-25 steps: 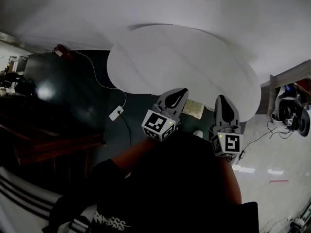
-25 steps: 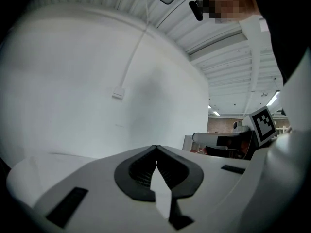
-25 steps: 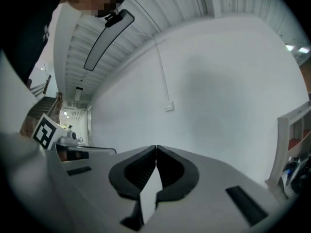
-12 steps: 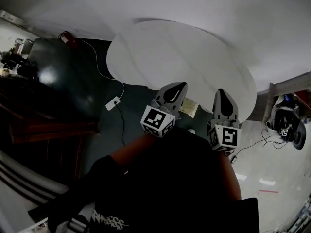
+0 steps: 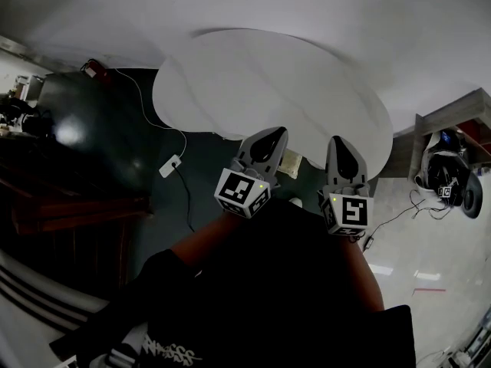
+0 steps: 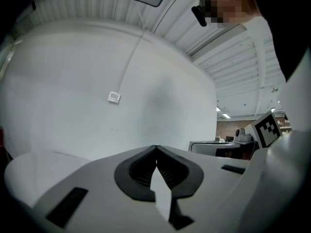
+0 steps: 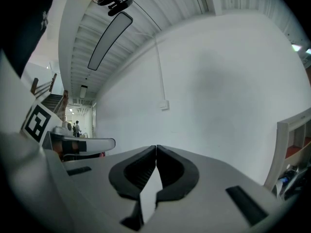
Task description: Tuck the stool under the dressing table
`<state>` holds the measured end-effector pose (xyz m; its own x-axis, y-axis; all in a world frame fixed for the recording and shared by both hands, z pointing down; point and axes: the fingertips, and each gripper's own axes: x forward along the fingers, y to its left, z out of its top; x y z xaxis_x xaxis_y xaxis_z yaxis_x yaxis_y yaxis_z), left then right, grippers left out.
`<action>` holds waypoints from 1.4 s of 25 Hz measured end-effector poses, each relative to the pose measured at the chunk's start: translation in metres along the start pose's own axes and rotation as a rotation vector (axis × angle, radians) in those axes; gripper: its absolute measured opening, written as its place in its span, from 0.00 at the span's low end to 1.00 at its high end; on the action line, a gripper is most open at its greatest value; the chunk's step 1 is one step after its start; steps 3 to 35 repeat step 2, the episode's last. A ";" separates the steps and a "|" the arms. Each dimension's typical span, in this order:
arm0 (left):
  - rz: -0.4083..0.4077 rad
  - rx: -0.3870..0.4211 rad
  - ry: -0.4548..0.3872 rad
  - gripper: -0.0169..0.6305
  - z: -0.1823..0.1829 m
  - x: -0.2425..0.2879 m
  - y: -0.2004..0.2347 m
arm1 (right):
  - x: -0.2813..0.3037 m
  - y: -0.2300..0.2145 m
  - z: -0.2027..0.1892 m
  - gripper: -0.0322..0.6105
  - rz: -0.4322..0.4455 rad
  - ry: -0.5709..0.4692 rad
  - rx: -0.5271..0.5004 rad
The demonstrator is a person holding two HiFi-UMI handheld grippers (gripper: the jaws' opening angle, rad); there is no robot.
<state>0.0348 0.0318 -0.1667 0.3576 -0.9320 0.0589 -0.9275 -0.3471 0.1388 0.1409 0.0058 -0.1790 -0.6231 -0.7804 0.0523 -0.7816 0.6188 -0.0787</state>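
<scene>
1. Hovering side by side, left gripper (image 5: 270,140) and right gripper (image 5: 343,150) both have jaws clenched on nothing.
2. White dressing table (image 5: 253,83) just beyond their tips, against wall (image 5: 253,2).
3. Cannot tell the stool from dark mass (image 5: 291,282) below them.
4. Garment print (image 5: 173,351) unreadable.

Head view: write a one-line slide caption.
Left gripper and right gripper, both shut and empty, point toward a white rounded tabletop against the wall.

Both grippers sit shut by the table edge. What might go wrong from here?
The left gripper and right gripper are shut and empty, so they can only push; a push may slip. The cable and its plug lie on the floor beside the table and might snag a stool leg. No stool shows clearly.
</scene>
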 end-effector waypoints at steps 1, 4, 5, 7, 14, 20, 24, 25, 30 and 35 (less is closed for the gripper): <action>-0.003 -0.005 0.000 0.05 0.000 0.001 -0.004 | -0.002 -0.001 0.000 0.11 0.001 0.000 0.005; -0.007 -0.012 -0.001 0.05 -0.001 0.002 -0.008 | -0.005 -0.002 0.000 0.11 0.003 -0.001 0.010; -0.007 -0.012 -0.001 0.05 -0.001 0.002 -0.008 | -0.005 -0.002 0.000 0.11 0.003 -0.001 0.010; -0.007 -0.012 -0.001 0.05 -0.001 0.002 -0.008 | -0.005 -0.002 0.000 0.11 0.003 -0.001 0.010; -0.007 -0.012 -0.001 0.05 -0.001 0.002 -0.008 | -0.005 -0.002 0.000 0.11 0.003 -0.001 0.010; -0.007 -0.012 -0.001 0.05 -0.001 0.002 -0.008 | -0.005 -0.002 0.000 0.11 0.003 -0.001 0.010; -0.007 -0.012 -0.001 0.05 -0.001 0.002 -0.008 | -0.005 -0.002 0.000 0.11 0.003 -0.001 0.010; -0.007 -0.012 -0.001 0.05 -0.001 0.002 -0.008 | -0.005 -0.002 0.000 0.11 0.003 -0.001 0.010; -0.007 -0.012 -0.001 0.05 -0.001 0.002 -0.008 | -0.005 -0.002 0.000 0.11 0.003 -0.001 0.010; -0.007 -0.012 -0.001 0.05 -0.001 0.002 -0.008 | -0.005 -0.002 0.000 0.11 0.003 -0.001 0.010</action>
